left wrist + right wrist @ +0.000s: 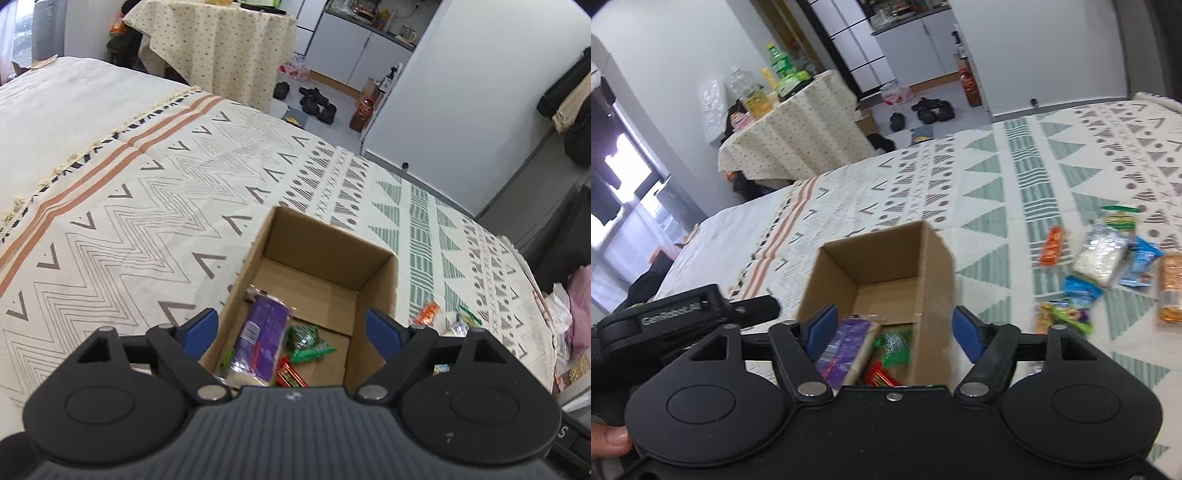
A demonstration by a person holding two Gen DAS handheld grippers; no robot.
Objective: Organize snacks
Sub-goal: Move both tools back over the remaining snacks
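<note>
An open cardboard box (332, 236) (886, 258) stands on the patterned bedspread (147, 221). Inside it lie a purple packet (262, 332) (846, 347), a green packet (304, 338) (894, 345) and a red packet (290, 374) (881, 376). My left gripper (291, 325) hangs open over the box's near end, and its blue pads (205, 325) touch nothing. My right gripper (894, 326) is also open above the same end, with nothing held. Loose snacks lie on the bed to the right of the box: an orange bar (1051, 247), a white packet (1102, 258) and blue packets (1141, 262).
More snacks, an orange cracker pack (1171, 288) and a green wrapper (1067, 314), lie near the bed's right side. The left tool's black housing (683, 314) sits close on the left, with a thumb (609, 439) below it. A cloth-covered table (790, 140) and shoes (317, 103) are beyond the bed.
</note>
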